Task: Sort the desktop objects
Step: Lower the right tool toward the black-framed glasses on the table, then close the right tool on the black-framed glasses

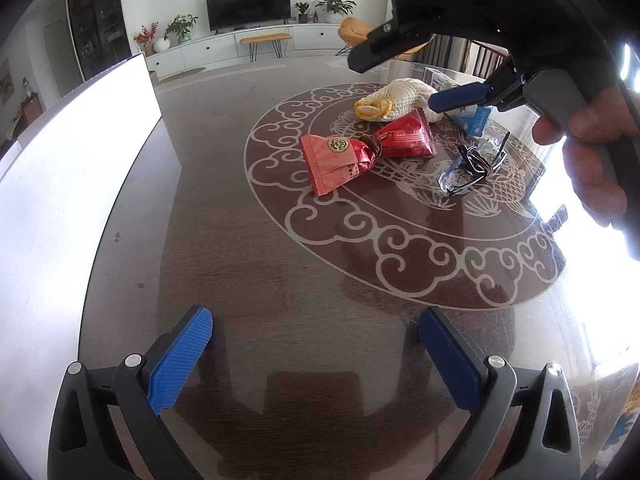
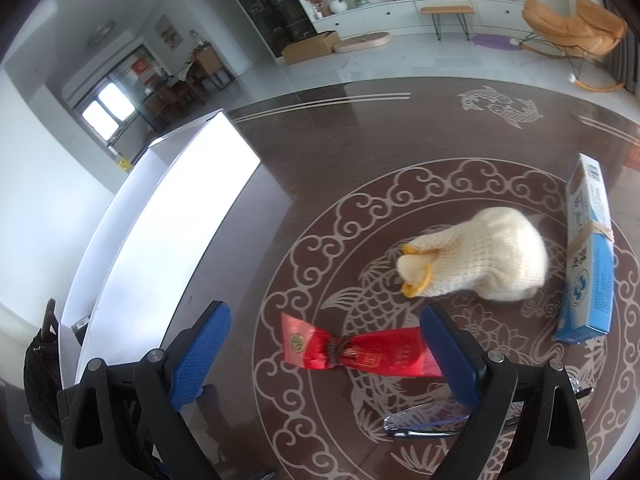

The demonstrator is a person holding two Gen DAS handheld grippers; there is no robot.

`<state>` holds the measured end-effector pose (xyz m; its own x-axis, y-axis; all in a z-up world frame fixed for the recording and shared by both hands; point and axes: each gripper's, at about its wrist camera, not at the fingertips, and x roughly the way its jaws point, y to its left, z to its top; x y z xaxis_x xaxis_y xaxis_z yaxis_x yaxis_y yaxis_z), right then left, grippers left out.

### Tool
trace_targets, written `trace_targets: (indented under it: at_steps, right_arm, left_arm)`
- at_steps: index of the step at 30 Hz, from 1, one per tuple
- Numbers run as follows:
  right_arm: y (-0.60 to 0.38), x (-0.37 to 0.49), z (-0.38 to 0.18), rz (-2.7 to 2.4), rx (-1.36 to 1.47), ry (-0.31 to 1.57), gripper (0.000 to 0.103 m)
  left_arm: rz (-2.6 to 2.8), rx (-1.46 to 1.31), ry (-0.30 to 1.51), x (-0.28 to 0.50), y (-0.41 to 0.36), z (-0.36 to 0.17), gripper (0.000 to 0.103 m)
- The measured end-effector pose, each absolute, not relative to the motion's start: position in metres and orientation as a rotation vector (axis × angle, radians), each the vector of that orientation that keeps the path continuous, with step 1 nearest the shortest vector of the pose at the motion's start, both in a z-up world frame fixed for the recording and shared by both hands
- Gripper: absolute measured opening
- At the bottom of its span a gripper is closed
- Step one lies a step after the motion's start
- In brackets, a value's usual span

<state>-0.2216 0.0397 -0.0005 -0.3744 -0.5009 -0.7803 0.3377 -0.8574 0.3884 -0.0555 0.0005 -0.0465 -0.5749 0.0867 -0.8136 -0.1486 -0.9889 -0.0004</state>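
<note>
Two red snack packets tied together lie on the dark patterned table. Behind them sit rolled white knitted gloves with yellow cuffs and a blue and white box. Folded glasses lie nearer, to the right. My right gripper hovers open above the packets and gloves, holding nothing. My left gripper stands open over bare table, well short of the objects.
A tall white bin stands on the table's left side. A hand grips the right tool at the upper right. Beyond the table's far edge are a TV cabinet, plants and an orange chair.
</note>
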Motion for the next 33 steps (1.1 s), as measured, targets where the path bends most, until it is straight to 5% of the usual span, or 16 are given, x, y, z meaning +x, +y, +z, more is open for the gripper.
trace_targets:
  at_steps: [7, 14, 21, 30, 33]
  right_arm:
    - [0.086, -0.219, -0.032, -2.286, 1.559, -0.192, 0.096]
    - [0.088, -0.165, -0.035, -2.151, 1.566, 0.029, 0.096]
    - [0.131, -0.112, 0.005, -2.588, 1.494, -0.044, 0.096]
    - [0.206, -0.063, -0.027, -2.559, 1.588, -0.742, 0.097]
    - [0.205, -0.076, -0.029, -2.595, 1.544, -0.823, 0.1]
  left_arm:
    - [2.671, -1.374, 0.102, -0.056, -0.001, -0.046, 0.103]
    - [2.67, -1.374, 0.102, -0.056, -0.002, -0.046, 0.103]
    - [2.671, -1.374, 0.102, -0.056, -0.002, -0.046, 0.103]
    - [2.671, -1.374, 0.101, -0.056, -0.001, -0.046, 0.103]
    - [2.671, -1.374, 0.102, -0.056, -0.002, -0.046, 0.103]
